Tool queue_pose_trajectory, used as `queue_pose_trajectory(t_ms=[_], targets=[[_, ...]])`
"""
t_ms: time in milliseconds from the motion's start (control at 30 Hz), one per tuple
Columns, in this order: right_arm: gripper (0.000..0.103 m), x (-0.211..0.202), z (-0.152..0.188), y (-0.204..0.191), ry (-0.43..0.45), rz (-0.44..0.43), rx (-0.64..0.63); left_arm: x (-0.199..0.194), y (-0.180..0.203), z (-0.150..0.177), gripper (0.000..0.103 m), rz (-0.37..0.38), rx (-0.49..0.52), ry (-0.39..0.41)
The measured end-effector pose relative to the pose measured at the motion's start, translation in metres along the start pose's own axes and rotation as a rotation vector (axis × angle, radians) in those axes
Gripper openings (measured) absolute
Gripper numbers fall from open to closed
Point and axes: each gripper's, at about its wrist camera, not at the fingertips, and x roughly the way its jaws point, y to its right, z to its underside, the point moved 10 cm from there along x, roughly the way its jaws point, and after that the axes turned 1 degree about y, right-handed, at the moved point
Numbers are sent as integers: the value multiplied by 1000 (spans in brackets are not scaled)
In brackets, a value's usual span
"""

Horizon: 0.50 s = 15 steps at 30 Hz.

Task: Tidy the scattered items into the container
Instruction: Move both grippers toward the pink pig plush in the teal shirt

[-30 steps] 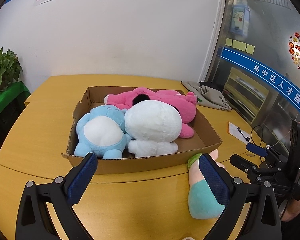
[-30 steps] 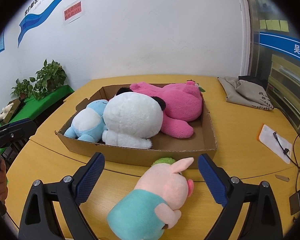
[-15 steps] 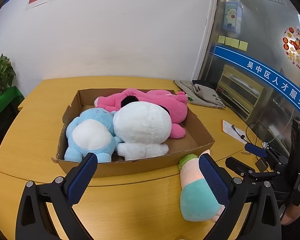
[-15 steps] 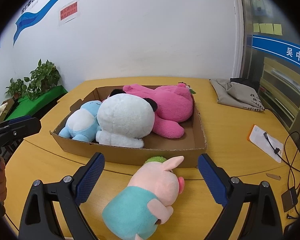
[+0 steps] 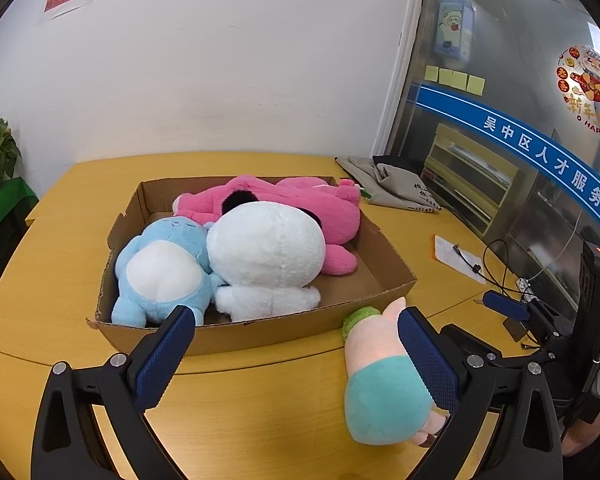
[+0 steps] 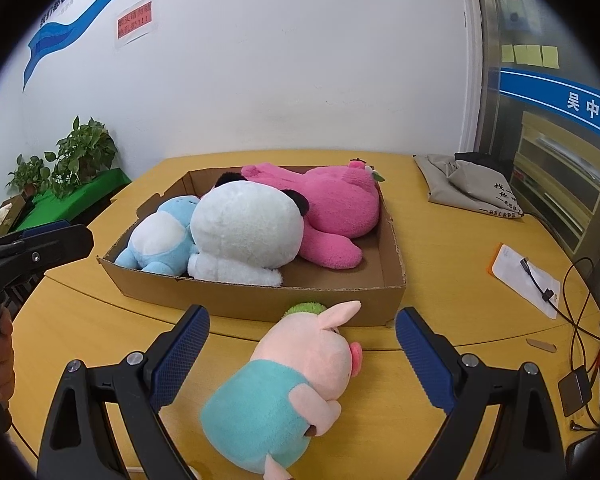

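Note:
A cardboard box [image 5: 236, 330] [image 6: 260, 300] on the yellow table holds a blue plush [image 5: 160, 268] [image 6: 160, 240], a white panda plush [image 5: 266, 256] [image 6: 244, 232] and a pink plush [image 5: 308, 204] [image 6: 336, 208]. A pig plush in a teal shirt [image 6: 288, 388] [image 5: 380, 384] lies on the table against the box's front wall. My right gripper [image 6: 302, 344] is open, its fingers on either side of the pig, above it. My left gripper [image 5: 292, 344] is open and empty, with the pig behind its right finger [image 5: 428, 360].
A grey cloth bag [image 6: 472, 184] lies at the table's back right. A white card with cables [image 6: 528, 276] lies at the right edge. Potted plants [image 6: 64, 164] stand off the table to the left. A glass partition [image 5: 520, 120] runs along the right.
Both grippers have pulled back and risen slightly, so the box and pig look farther off. The pig has not moved. Both grippers stay open.

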Motion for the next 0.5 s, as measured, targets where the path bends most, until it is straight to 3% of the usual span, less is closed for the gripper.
queue_pose_trajectory(t_ms=[500], targets=[[95,1,5,8,-15,10,10,15,19,1,103,35,33,-27]])
